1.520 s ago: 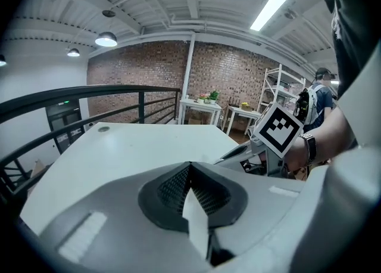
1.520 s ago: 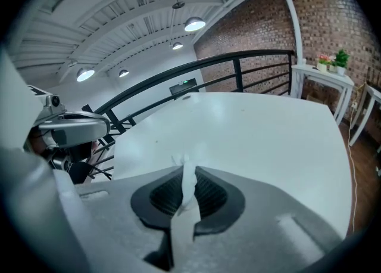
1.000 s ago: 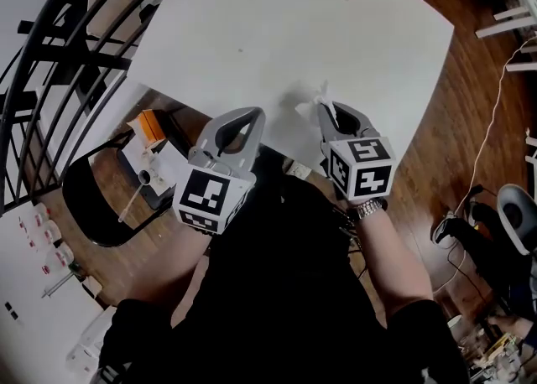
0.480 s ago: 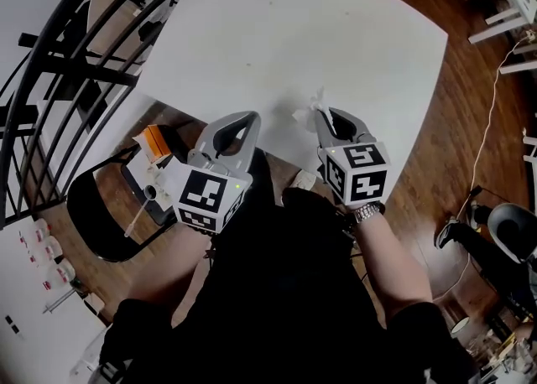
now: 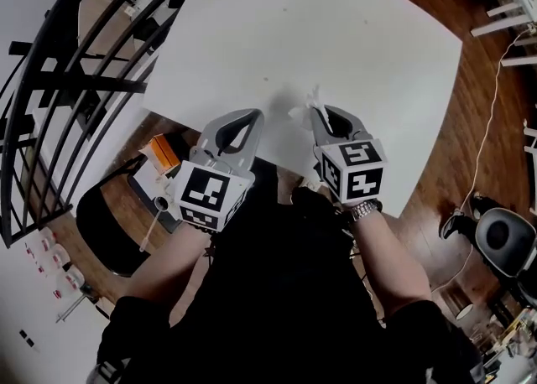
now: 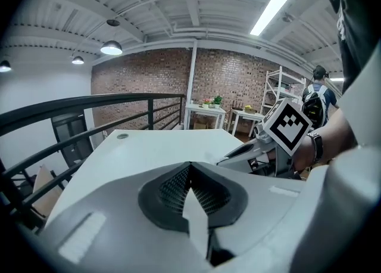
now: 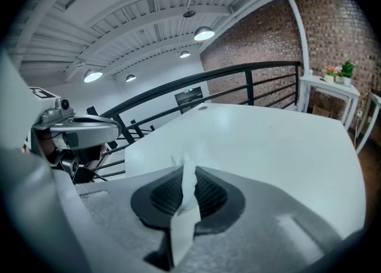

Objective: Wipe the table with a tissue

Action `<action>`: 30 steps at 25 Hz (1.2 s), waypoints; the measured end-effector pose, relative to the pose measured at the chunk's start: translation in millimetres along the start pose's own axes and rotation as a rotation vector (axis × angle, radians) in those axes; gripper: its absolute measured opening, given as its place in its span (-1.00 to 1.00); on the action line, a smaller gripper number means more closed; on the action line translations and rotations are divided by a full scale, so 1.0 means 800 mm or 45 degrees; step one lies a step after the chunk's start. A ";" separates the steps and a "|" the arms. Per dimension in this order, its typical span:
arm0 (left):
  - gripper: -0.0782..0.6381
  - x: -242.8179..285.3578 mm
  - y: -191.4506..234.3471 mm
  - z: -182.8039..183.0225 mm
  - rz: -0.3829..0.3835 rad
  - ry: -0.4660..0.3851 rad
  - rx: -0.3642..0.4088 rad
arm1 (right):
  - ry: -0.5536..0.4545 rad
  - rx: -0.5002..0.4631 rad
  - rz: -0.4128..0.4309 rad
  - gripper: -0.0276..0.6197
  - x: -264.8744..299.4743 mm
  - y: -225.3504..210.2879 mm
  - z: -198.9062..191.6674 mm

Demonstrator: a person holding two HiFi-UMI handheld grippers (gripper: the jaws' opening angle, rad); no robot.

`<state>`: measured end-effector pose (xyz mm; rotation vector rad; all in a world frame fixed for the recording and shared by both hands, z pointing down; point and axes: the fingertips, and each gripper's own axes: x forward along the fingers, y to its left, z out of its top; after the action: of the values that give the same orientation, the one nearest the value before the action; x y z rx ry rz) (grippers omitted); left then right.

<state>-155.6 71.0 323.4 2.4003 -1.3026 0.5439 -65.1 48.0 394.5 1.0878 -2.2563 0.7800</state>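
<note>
Little has moved over the last second: both grippers hold nearly the same station at the near edge of the table [image 5: 336, 30], and the tissue [image 5: 306, 104] has drifted only slightly to the left in the head view.

Right gripper [image 5: 318, 111]: its jaws are clamped on the tissue. In the right gripper view the tissue [image 7: 184, 206] runs as a twisted white strip between the pads, and its loose end stands up past the fingertips. It sits over the near edge of the table, roughly centred. You cannot confirm from these views whether it touches the surface.

Left gripper [image 5: 251, 114]: its jaws are together at the tips with nothing between them. It hovers just left of the right gripper, near the same table edge.

Progress, as a judgement:
- Done: the tissue is picked up and secured.
- Not shown as done: no wiped track can be read on the white tabletop.
- Left: lower the tissue into contact, then sweep it from the near edge toward the far edge and across both sides. The whole surface appears to remain to be wiped.
</note>
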 end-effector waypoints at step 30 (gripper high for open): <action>-0.74 0.047 0.132 -0.031 -0.126 0.148 -0.044 | 0.205 0.106 -0.007 -0.86 0.160 0.036 0.005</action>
<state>-230.6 1.6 376.8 2.3525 -1.1292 0.6174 -159.1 -6.3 467.9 1.0290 -2.1025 0.9322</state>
